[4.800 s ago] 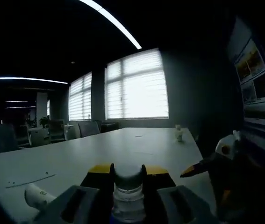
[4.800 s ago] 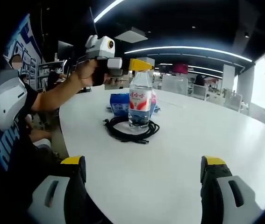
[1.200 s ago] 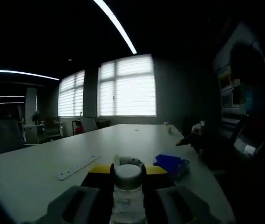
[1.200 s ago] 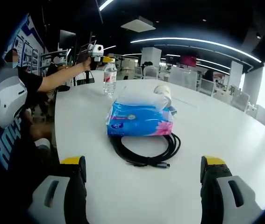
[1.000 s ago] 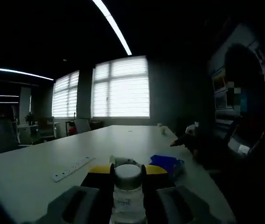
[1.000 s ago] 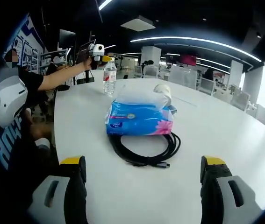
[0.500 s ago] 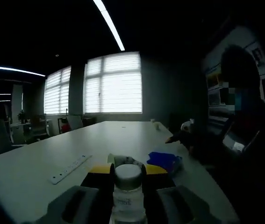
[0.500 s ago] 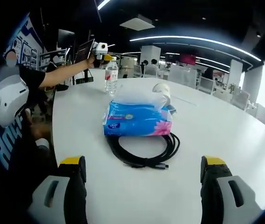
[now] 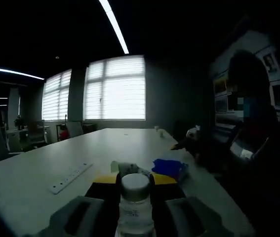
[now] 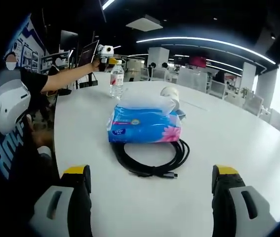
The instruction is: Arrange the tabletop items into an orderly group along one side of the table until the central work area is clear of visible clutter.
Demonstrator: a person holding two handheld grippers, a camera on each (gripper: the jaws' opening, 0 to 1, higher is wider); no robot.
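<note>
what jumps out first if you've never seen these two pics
In the right gripper view, a blue tissue pack sits mid-table on a coiled black cable, between the open jaws of the right gripper. Further back, the left gripper is clamped on the top of an upright water bottle. In the dim left gripper view, that bottle's cap sits between the jaws.

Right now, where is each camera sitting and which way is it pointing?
Left gripper view: rides the left claw, shut on the bottle, facing the windows; the right claw shows at right.
Right gripper view: rides the open right claw, low over the table, facing the tissues and cable; the person's arm shows.
Shared: bottle, tissues, table.
</note>
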